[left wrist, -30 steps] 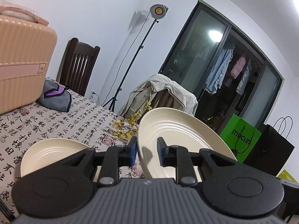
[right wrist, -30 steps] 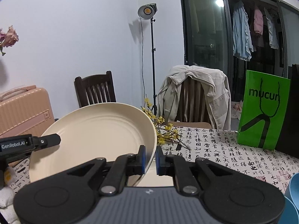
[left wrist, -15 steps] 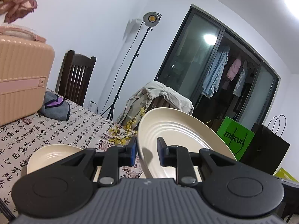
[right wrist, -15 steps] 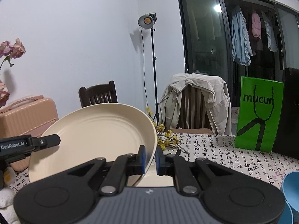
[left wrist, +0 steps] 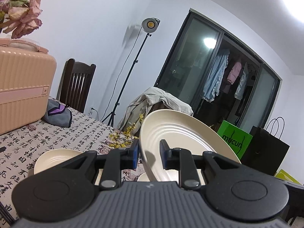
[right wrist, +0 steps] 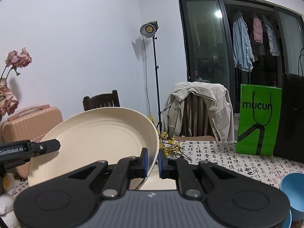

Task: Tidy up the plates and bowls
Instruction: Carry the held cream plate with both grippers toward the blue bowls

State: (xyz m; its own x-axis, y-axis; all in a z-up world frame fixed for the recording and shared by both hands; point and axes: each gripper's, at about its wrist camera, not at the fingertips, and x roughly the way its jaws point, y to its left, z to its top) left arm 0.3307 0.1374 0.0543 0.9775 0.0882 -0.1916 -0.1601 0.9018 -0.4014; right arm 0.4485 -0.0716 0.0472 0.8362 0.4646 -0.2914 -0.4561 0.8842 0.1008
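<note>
A large cream plate [right wrist: 98,142] hangs tilted above the table, gripped at two opposite rims. My right gripper [right wrist: 152,159] is shut on its right rim. My left gripper [left wrist: 149,153] is shut on the other rim, where the same plate [left wrist: 182,138] stretches away to the right. One of the left gripper's fingers [right wrist: 45,147] shows at the plate's far left edge in the right wrist view. A second cream plate [left wrist: 55,160] lies on the patterned tablecloth [left wrist: 38,136] below left. Another cream dish [right wrist: 161,180] lies under the held plate. A blue bowl [right wrist: 292,190] sits at the right edge.
A pink suitcase [left wrist: 22,95] and a grey cloth [left wrist: 58,115] are at the left. Yellow flower sprigs [left wrist: 123,138] lie mid-table. A green bag [right wrist: 258,119] and a black bag [right wrist: 290,117] stand at the right. A jacket-draped chair [right wrist: 197,110] is behind.
Both grippers have risen and drawn back with the plate between them. The plate on the table looks lower and farther, and dried pink flowers have come into view at the upper left.
</note>
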